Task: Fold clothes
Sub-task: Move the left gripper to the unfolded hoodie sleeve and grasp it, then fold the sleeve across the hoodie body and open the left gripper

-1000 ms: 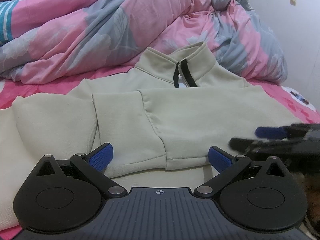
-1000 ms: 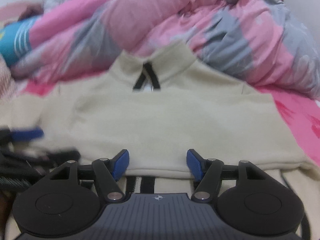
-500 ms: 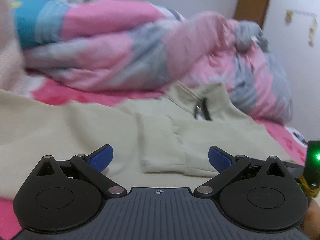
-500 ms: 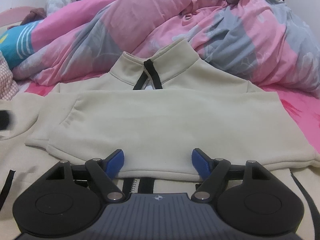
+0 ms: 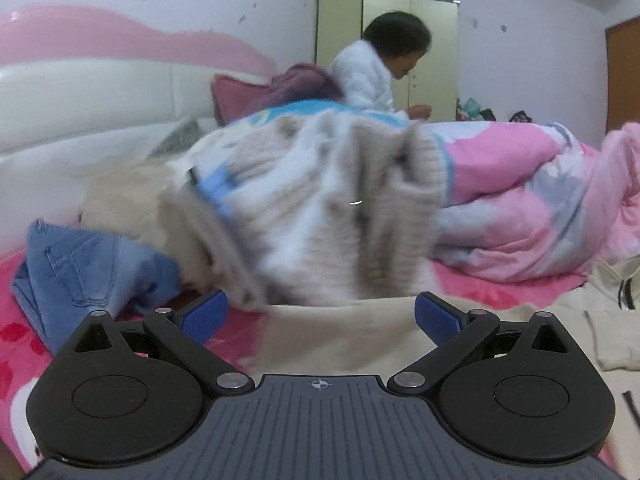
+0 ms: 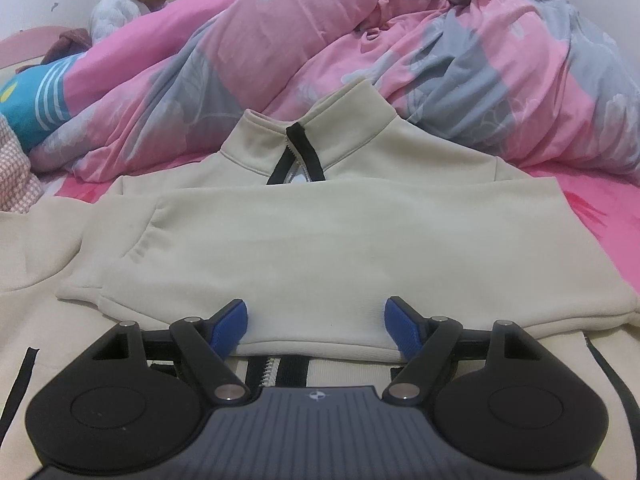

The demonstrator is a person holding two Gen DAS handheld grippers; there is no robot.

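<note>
- Two tools, both open: the right tool has the folded cream sweatshirt just ahead, unpinched.
- Left tool empty; jeans ahead-left, blurred knit sweater ahead.

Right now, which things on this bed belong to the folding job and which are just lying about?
For the job:
beige zip-neck top, sleeves folded in
knit sweater, blurred
jeans

Lying about:
pink and grey quilt
person in white, sitting behind
wardrobe
</note>
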